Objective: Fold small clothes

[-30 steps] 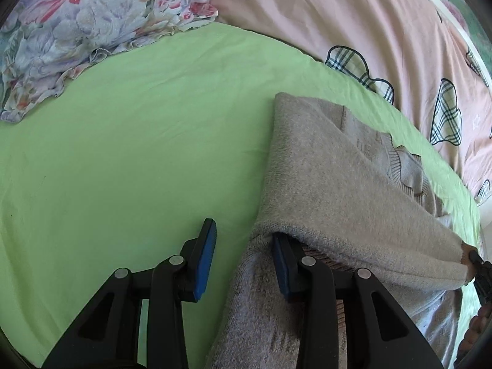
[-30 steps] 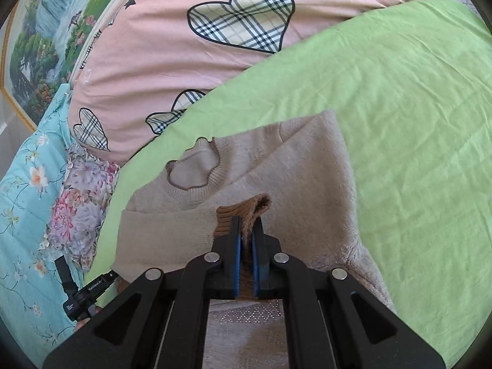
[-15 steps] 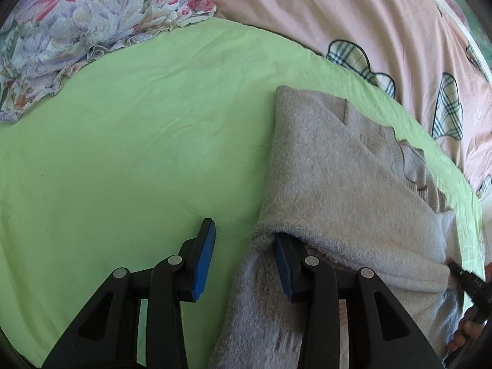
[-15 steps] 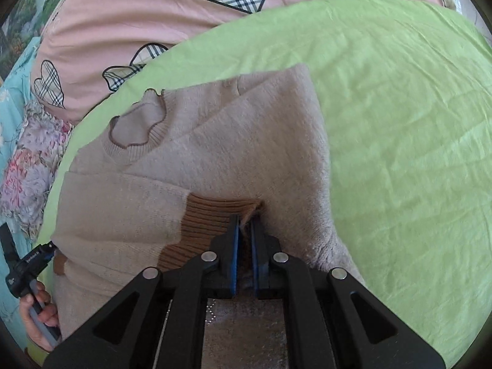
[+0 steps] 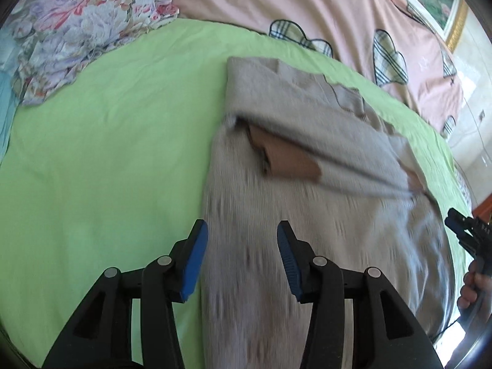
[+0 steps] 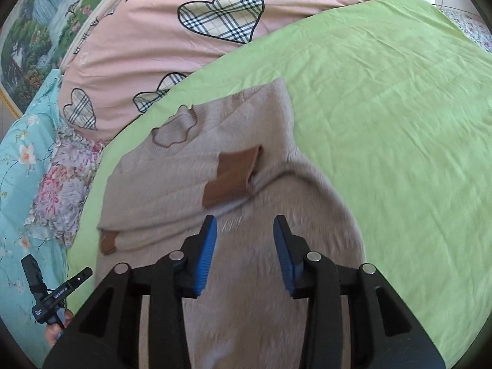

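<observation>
The beige sweater (image 6: 172, 184) lies on the green bed sheet (image 6: 384, 107), both sleeves crossed over its chest. Each hand-held gripper, left (image 5: 241, 258) and right (image 6: 245, 253), is opening with nothing between its blue pads. Next, probably, grip the blurred hem evenly and fold upward.

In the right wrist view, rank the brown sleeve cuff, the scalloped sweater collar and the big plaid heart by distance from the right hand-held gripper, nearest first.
From the right hand-held gripper, whose jaws are opening with nothing between them:
1. Brown sleeve cuff, just ahead, lying on the sweater.
2. Scalloped sweater collar, farther up and to the left.
3. Big plaid heart, on the pink quilt at the top.
</observation>
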Demonstrator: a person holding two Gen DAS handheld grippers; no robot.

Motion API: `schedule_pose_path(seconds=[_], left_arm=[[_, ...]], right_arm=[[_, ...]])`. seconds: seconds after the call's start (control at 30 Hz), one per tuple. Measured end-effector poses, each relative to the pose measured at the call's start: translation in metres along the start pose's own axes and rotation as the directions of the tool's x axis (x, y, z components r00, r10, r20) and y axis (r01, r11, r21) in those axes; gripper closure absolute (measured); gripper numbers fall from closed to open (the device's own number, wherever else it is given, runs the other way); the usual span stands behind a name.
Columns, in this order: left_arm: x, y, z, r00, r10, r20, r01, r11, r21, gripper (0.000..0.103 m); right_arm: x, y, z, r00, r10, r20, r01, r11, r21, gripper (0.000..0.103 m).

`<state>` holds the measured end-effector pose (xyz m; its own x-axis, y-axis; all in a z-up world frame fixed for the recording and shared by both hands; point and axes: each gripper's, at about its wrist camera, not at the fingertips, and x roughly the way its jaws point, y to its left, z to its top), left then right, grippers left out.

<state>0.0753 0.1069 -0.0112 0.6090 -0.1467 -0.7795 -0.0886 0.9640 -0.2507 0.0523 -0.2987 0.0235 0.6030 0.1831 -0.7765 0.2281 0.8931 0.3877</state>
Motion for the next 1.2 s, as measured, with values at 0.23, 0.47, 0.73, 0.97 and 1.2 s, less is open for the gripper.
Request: schedule_pose_path(seconds=[0.23, 0.47, 0.73, 0.97, 1.2], left_arm=[[-0.017, 0.009, -0.038, 0.999, -0.03, -0.04, 0.03, 1.0, -0.004, 0.053], [-0.028, 0.025, -0.071, 0.988, -0.129, -0.084, 0.125, 0.991, -0.049, 0.047], [-0.055, 0.015, -0.123, 0.957, -0.258, -0.132, 0.265, 0.963, 0.038, 0.048], [-0.058, 0.029, -0.145, 0.905, -0.403, -0.139, 0.402, 0.915, -0.036, 0.053], [-0.059, 0.028, -0.144, 0.913, -0.38, -0.15, 0.383, 0.924, -0.009, 0.071]], right_arm=[[-0.026, 0.001, -0.032, 1.0, 0.025, -0.002, -0.025, 1.0, -0.001, 0.063], [-0.048, 0.001, -0.056, 0.999, 0.039, 0.025, -0.038, 0.999, -0.017, 0.061], [-0.072, -0.016, -0.075, 0.999, 0.033, 0.033, -0.033, 0.999, 0.0, 0.057], [-0.096, -0.051, -0.097, 0.996, 0.094, 0.002, -0.095, 0.995, 0.023, 0.057], [-0.116, -0.083, -0.134, 0.986, 0.127, -0.103, -0.126, 0.992, 0.017, 0.057]])
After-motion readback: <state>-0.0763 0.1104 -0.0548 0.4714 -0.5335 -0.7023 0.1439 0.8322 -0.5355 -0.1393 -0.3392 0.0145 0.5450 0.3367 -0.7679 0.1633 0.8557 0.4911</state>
